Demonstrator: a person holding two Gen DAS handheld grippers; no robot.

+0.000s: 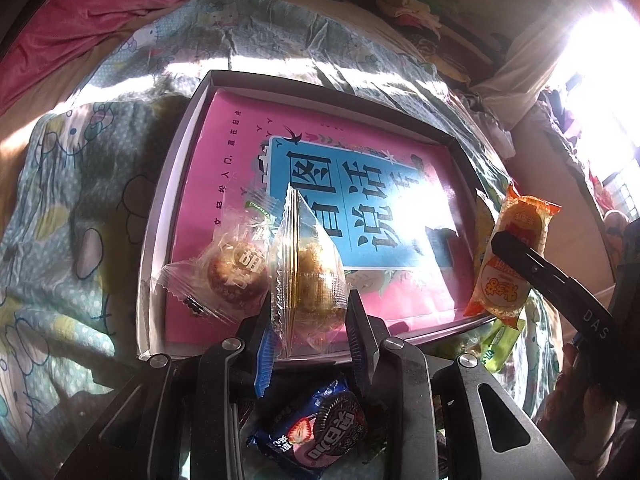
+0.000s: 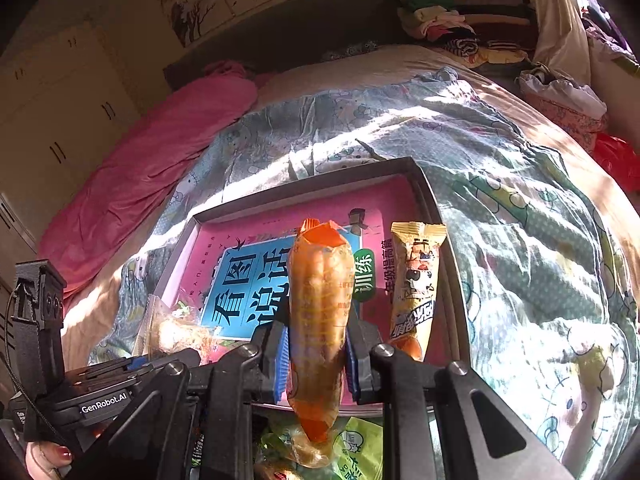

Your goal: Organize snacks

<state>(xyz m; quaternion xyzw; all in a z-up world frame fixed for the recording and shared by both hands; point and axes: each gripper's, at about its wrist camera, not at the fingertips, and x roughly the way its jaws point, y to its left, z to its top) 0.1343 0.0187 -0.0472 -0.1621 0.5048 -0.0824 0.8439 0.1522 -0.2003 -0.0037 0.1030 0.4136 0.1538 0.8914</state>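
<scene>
Below the left gripper, a blue cookie packet is half hidden by the black frame, and the green packets under the right gripper are cut off by its linkage; their number cannot be told. Glare washes out part of the pink and blue book cover lining the shallow dark-rimmed cardboard box.

A clear-wrapped round pastry is clamped between the nearly closed jaws of the left gripper, standing on edge over the box's near end. One more clear-wrapped pastry is seen lying in the box just beside it. An orange-wrapped cake packet is pinched upright by the right gripper above the box's near right edge. One yellow snack bar lies in the box just to its right. The box rests on a cartoon-print quilt.
</scene>
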